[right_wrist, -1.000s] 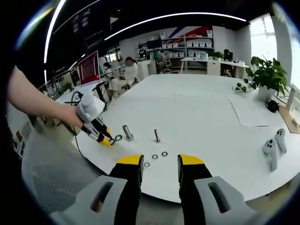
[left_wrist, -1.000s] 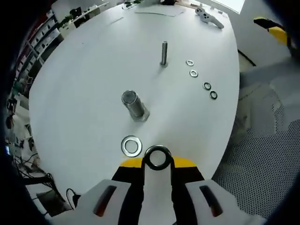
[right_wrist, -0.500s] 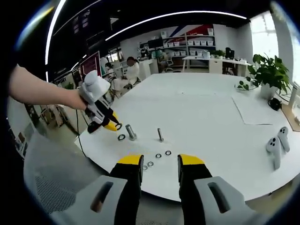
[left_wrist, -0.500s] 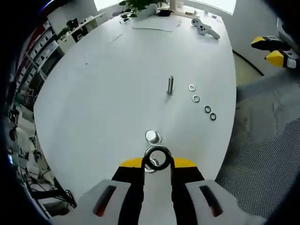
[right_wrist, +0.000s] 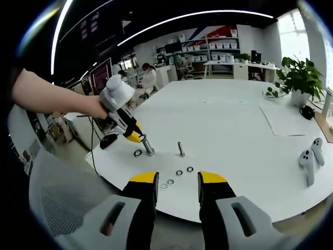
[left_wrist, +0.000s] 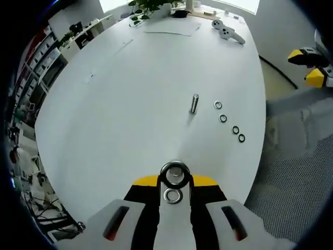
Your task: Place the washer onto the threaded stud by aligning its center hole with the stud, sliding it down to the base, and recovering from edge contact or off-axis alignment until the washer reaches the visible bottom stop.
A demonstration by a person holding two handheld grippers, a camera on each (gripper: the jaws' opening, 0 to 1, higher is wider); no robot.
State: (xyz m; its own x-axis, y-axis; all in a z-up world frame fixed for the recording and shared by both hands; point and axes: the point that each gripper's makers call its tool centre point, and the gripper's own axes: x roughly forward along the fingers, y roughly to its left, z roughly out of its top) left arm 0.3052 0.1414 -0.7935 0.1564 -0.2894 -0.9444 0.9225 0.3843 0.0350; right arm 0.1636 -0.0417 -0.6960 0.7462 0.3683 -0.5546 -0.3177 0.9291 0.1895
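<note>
My left gripper (left_wrist: 175, 180) is shut on a dark steel washer (left_wrist: 175, 164), held upright at the jaw tips. Just behind the washer, between the jaws, shows the round top of the thick threaded stud (left_wrist: 173, 196). In the right gripper view a hand holds the left gripper (right_wrist: 136, 136), its yellow tips right at the top of the thick stud (right_wrist: 148, 147). A loose large washer (right_wrist: 138, 152) lies on the table beside the stud's base. My right gripper (right_wrist: 177, 179) hovers open off the table's near edge, holding nothing.
A thin stud (left_wrist: 194, 103) (right_wrist: 181, 149) stands further on the white table (left_wrist: 130, 94), with several small washers (left_wrist: 222, 118) (right_wrist: 179, 172) in a row beside it. Two white controllers (left_wrist: 227, 31) (right_wrist: 311, 159), a paper sheet (left_wrist: 169, 26) and a plant (right_wrist: 294, 78) are at the far end.
The left gripper carried the washer forward and up: the thick stud went from ahead of the jaws to just under them. The right gripper stayed open and nearly still.
</note>
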